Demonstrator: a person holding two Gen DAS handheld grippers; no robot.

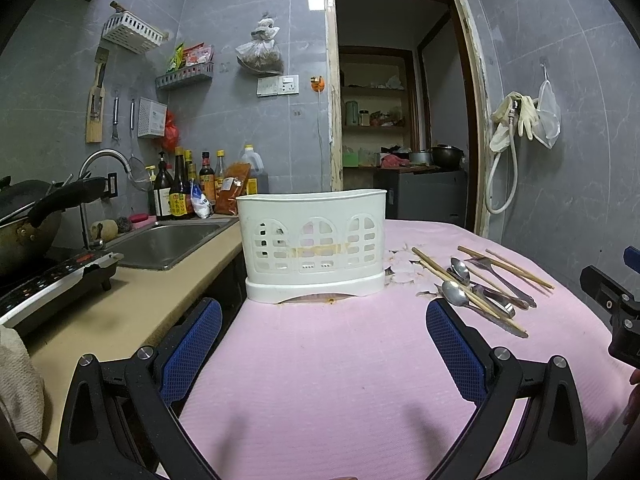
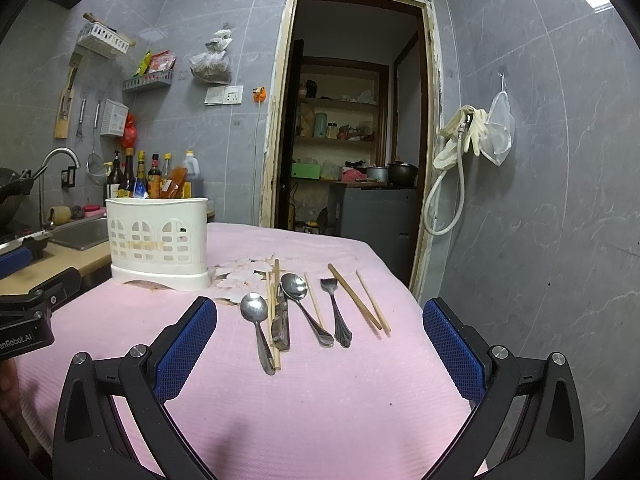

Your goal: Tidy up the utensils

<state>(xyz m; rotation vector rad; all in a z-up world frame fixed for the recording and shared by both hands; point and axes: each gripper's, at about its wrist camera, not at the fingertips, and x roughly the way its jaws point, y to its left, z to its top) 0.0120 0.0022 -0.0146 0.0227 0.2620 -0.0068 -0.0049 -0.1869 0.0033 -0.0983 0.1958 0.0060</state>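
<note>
The left wrist camera is looking forward between its gripper's wide-spread blue-padded fingers [image 1: 192, 348], low over the pink ribbed table cover [image 1: 320, 360], facing the white perforated plastic utensil caddy [image 1: 314, 240] close ahead. The right wrist camera is sitting further right, facing the scattered steel spoons, fork and wooden chopsticks [image 2: 308, 312] just ahead. Both views are sharing the caddy, the utensils, the grey tiled wall and the open doorway [image 2: 352, 120].
</note>
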